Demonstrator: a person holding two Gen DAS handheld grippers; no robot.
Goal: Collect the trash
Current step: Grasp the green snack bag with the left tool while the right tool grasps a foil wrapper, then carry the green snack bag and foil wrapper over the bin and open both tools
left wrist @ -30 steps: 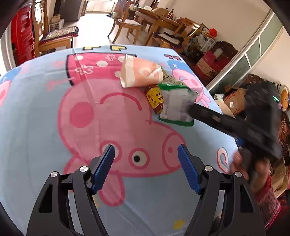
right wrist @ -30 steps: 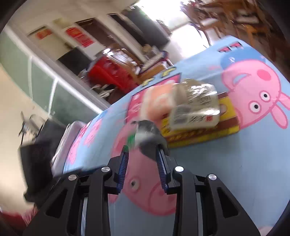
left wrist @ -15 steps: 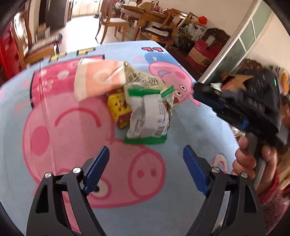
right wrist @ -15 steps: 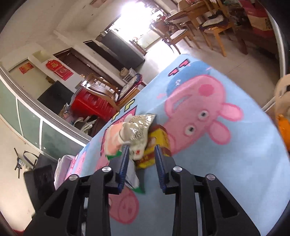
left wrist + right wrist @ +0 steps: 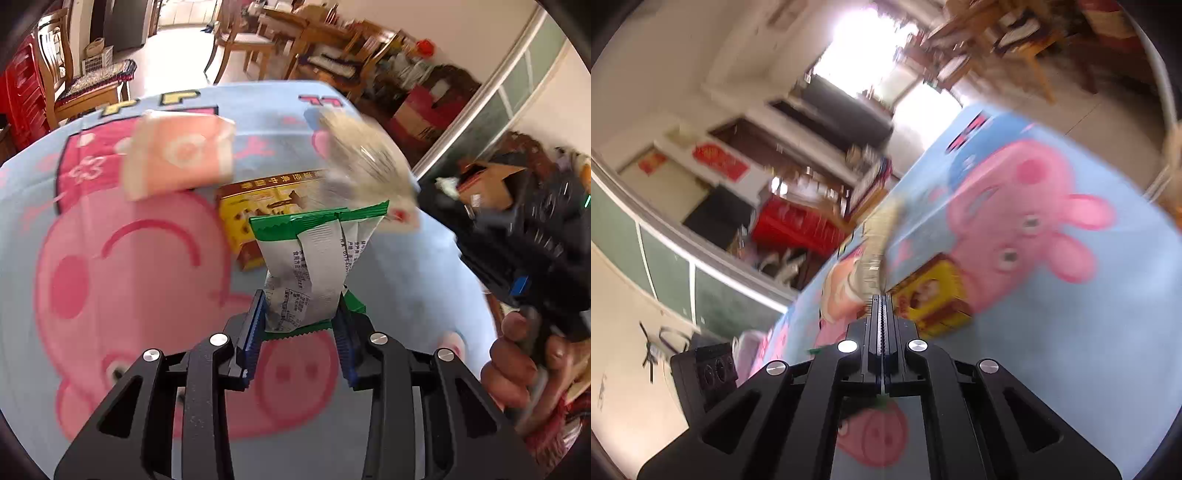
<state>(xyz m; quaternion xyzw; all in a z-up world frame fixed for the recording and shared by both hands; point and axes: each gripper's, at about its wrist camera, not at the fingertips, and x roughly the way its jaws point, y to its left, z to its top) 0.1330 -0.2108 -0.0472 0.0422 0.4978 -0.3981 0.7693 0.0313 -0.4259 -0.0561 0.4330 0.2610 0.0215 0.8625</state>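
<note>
Left wrist view. Item one: left gripper [image 5: 301, 325], jaws closing, blue pads pressed on both flanks of the green-and-white wrapper [image 5: 314, 266]. The wrapper stands between the jaws, long axis running up and away from the fingers, its green crimped end farthest out.

Item two: right gripper [image 5: 882, 306], jaws fully together, pinching a corner of the pale crinkled bag [image 5: 877, 240]. The bag hangs clear of the cloth, blurred, stretching forward of the fingertips; from the left wrist it shows up and right of the wrapper [image 5: 365, 162].

Item three: yellow box [image 5: 258, 218], flat on the blue pig-print cloth [image 5: 110, 295], just behind the wrapper and just beyond the right gripper's tips. Left hand judged nearer.

Item four: pink packet [image 5: 177, 155], beyond the box, blurred.

Item five: a hand [image 5: 517, 365] gripping the right tool's handle.

Change noted: a second ago the left jaws stood wide and empty with the wrapper well ahead; the bag then lay on the box.
</note>
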